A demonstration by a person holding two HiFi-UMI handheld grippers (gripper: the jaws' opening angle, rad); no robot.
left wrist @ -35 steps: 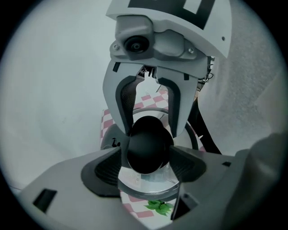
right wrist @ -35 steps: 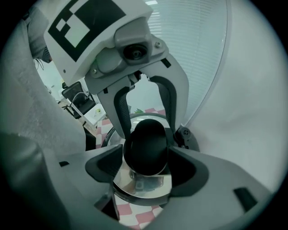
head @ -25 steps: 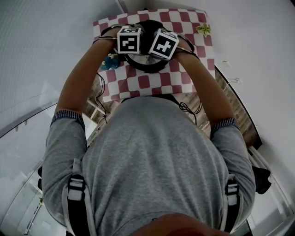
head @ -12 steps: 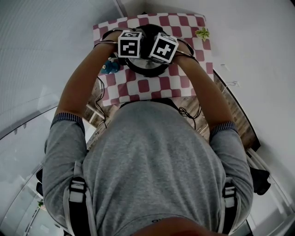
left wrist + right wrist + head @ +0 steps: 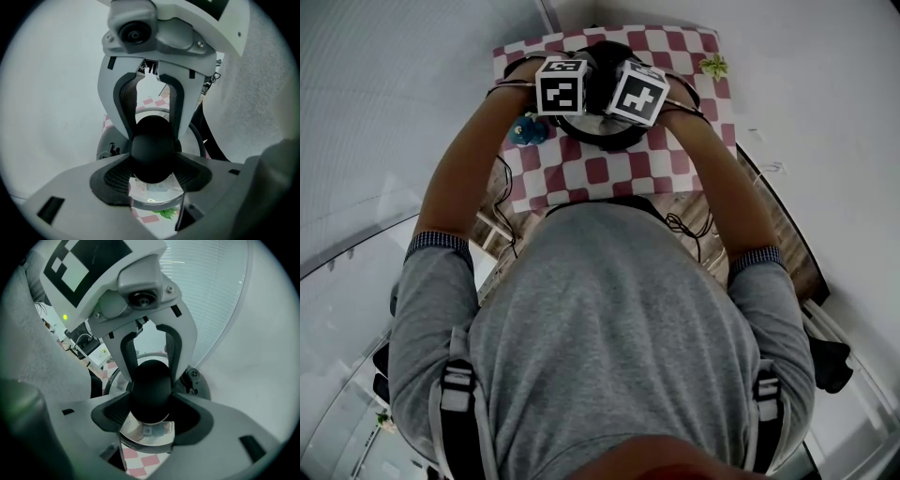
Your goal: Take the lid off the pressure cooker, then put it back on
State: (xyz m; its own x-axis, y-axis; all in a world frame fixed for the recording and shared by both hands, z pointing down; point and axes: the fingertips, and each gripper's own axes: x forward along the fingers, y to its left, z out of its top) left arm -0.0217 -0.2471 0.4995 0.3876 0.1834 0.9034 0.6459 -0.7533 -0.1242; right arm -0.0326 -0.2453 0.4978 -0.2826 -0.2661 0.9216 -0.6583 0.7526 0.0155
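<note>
- The pressure cooker (image 5: 602,139) is seen on a red-and-white checked cloth (image 5: 609,173) spread over the bench (image 5: 773,202), directly in front of the person.
- The black knob (image 5: 152,149) on top of the lid (image 5: 157,199) is gripped from opposite sides by both grippers.
- The jaws of the left gripper (image 5: 153,176) have just been closing, and the knob is clamped between them.
- The jaws of the right gripper (image 5: 151,414) are likewise clamped on the knob.
- Whether the lid is seated on the pressure cooker cannot be told.
- A small blue toy (image 5: 525,129) is seen on the checked cloth, just beside the pressure cooker.
</note>
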